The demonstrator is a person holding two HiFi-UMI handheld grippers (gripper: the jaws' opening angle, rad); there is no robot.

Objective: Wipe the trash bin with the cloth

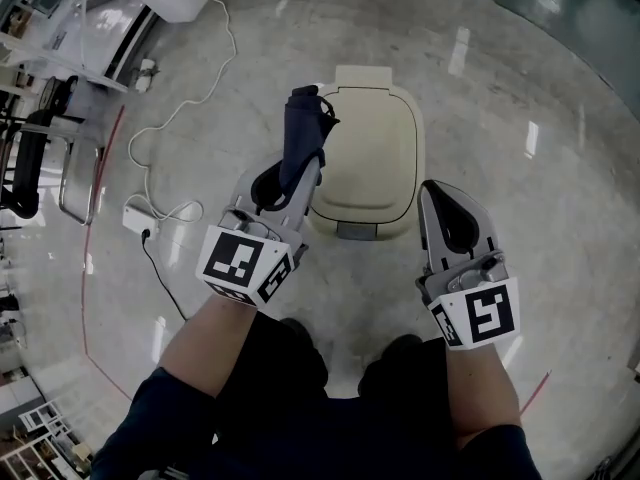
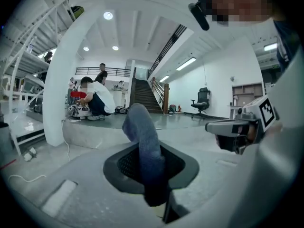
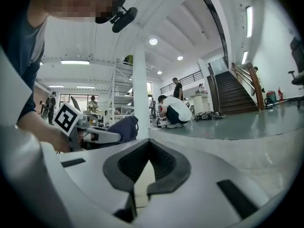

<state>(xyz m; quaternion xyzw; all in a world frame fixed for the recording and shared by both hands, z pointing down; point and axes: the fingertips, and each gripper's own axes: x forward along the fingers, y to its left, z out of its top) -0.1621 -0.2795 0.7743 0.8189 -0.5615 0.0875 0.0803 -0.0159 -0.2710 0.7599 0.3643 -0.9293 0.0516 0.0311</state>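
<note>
A cream trash bin [image 1: 368, 148] with its lid down stands on the floor in front of me. My left gripper [image 1: 301, 174] is shut on a dark blue cloth [image 1: 303, 133], which sticks out past the fingertips over the bin's left edge. In the left gripper view the cloth [image 2: 144, 146] rises between the shut jaws of the left gripper [image 2: 154, 179]. My right gripper [image 1: 433, 192] hovers just right of the bin's near corner, shut and holding nothing. In the right gripper view the right gripper [image 3: 146, 171] shows closed jaws, with the cloth [image 3: 121, 127] at the left.
A white power strip [image 1: 139, 219] and looping cable [image 1: 160, 128] lie on the floor to the left, beside metal racks [image 1: 40, 118]. A white pillar [image 2: 61, 94], a raised platform with crouching people [image 2: 95, 101], stairs [image 2: 142, 96] and an office chair [image 2: 203, 99] are farther off.
</note>
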